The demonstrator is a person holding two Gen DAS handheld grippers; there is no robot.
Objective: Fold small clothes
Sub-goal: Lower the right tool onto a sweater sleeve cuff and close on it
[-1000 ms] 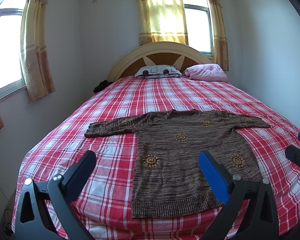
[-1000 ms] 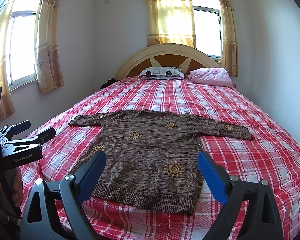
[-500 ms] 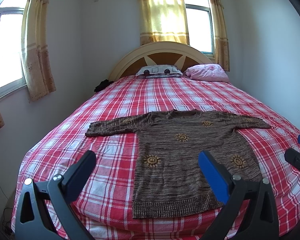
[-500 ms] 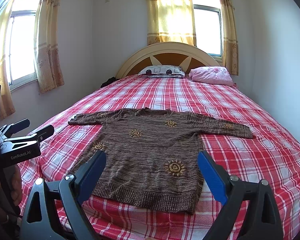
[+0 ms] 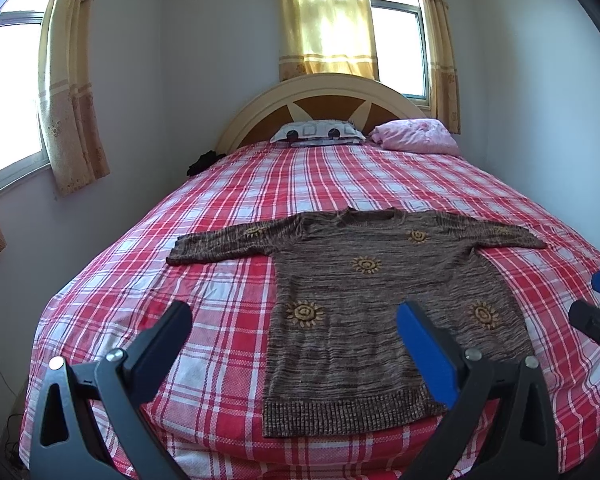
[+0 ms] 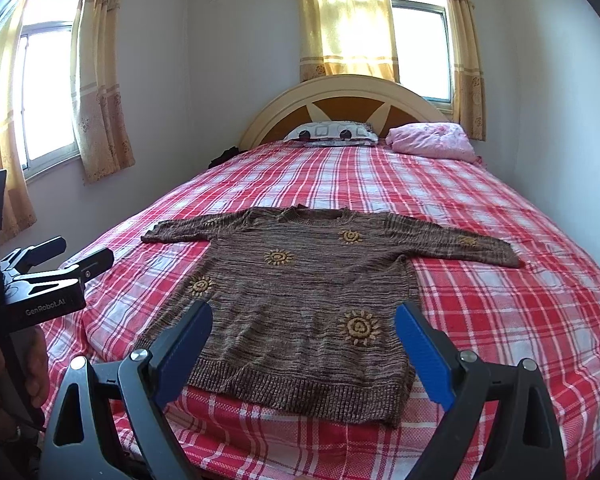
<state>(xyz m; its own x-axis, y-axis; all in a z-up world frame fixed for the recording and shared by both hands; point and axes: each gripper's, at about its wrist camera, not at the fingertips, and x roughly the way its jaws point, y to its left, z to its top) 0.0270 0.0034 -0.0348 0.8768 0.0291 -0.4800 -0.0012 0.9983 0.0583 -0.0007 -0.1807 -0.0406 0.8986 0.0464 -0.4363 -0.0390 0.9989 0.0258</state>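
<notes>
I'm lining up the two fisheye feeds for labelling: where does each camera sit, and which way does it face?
Left wrist: on the left gripper, at the foot of the bed, facing the headboard over the brown sweater; its own open fingers show, with the right gripper's tips at the right edge.
Right wrist: on the right gripper, further right along the foot, facing the same way; its open fingers show, plus the left gripper and a hand at the left edge.
Shared: sweater, bed, headboard, pink pillow.

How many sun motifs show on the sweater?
6 sun motifs: four on the front of the sweater, one on each sleeve. Any on the underside would be hidden.
</notes>
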